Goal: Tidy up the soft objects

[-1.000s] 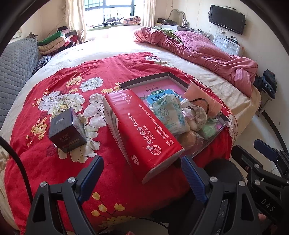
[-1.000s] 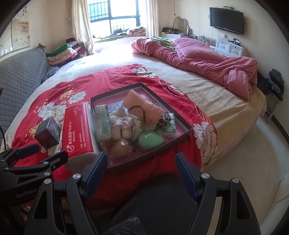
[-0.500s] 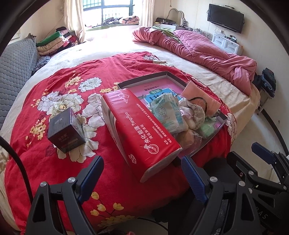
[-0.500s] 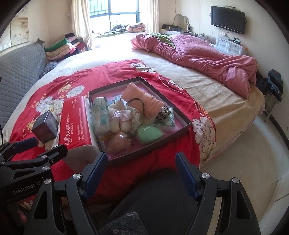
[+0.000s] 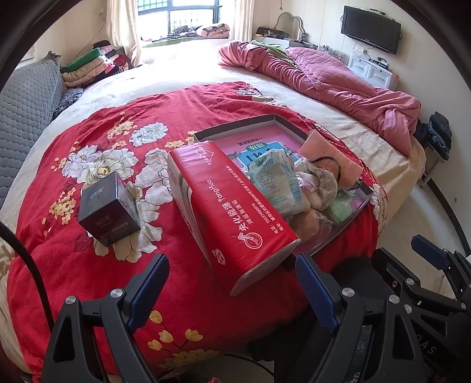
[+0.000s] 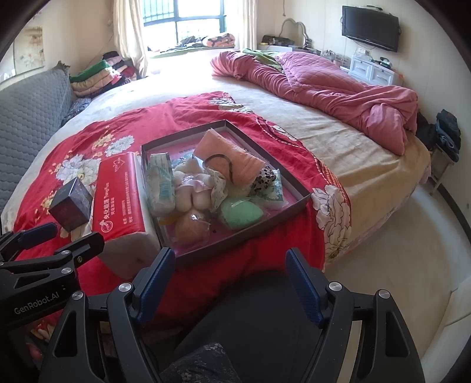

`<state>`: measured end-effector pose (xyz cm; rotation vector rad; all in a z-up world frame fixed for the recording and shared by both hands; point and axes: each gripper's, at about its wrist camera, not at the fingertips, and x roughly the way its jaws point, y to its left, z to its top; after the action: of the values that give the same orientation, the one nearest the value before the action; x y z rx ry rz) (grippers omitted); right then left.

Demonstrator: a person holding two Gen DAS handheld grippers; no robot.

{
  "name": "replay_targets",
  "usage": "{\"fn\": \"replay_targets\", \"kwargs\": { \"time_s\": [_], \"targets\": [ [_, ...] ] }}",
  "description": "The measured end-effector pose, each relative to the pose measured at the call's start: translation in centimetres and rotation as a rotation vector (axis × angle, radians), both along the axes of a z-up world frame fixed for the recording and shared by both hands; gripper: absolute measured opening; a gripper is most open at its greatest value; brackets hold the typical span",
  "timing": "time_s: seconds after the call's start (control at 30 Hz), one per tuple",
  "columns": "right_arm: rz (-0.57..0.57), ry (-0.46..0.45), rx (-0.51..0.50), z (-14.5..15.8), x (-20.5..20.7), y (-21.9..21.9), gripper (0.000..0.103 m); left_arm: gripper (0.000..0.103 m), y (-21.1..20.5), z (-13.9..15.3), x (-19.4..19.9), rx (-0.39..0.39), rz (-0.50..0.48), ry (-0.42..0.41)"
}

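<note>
A shallow dark tray (image 6: pixel 266 148) (image 5: pixel 250 123) lies on the red flowered blanket (image 5: pixel 97 265) (image 6: pixel 188 115) near the bed's edge. It holds several soft items: a rolled pink towel (image 6: pixel 235 160), a tissue pack (image 6: pixel 160 184) (image 5: pixel 273 179), a green sponge (image 6: pixel 240 213), a peach sponge (image 6: pixel 191 227) and a leopard-print piece (image 6: pixel 263 179). A red tissue pack (image 5: pixel 232 212) (image 6: pixel 117 194) lies against the tray's left side. A small dark box (image 5: pixel 107 209) (image 6: pixel 72 204) stands left of it. My left gripper (image 5: pixel 232 288) is open, short of the red pack. My right gripper (image 6: pixel 229 282) is open, short of the tray.
A crumpled pink quilt (image 6: pixel 323 85) lies across the far right of the bed. Folded clothes (image 6: pixel 100 73) are stacked by the window. A grey padded headboard (image 5: pixel 23 100) runs along the left. A TV (image 6: pixel 371 28) hangs over a white cabinet. Pale floor (image 6: pixel 397 259) is at right.
Both views shifted very slightly. The objects on the bed kept their places, and both grippers stayed open.
</note>
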<state>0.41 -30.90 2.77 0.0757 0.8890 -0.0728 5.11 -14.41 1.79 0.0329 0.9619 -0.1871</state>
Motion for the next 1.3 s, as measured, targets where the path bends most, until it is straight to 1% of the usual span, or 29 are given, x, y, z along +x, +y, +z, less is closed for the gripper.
{"fn": "replay_targets", "kwargs": {
  "time_s": [0.83, 1.3],
  "targets": [
    [0.008, 0.008, -0.002, -0.31, 0.13, 0.14, 0.078, 0.087, 0.10, -0.09, -0.09, 0.006, 0.002, 0.004],
    [0.005, 0.013, 0.001, -0.26, 0.15, -0.02, 0.078, 0.087, -0.08, -0.19, -0.12, 0.026, -0.002, -0.002]
  ]
}}
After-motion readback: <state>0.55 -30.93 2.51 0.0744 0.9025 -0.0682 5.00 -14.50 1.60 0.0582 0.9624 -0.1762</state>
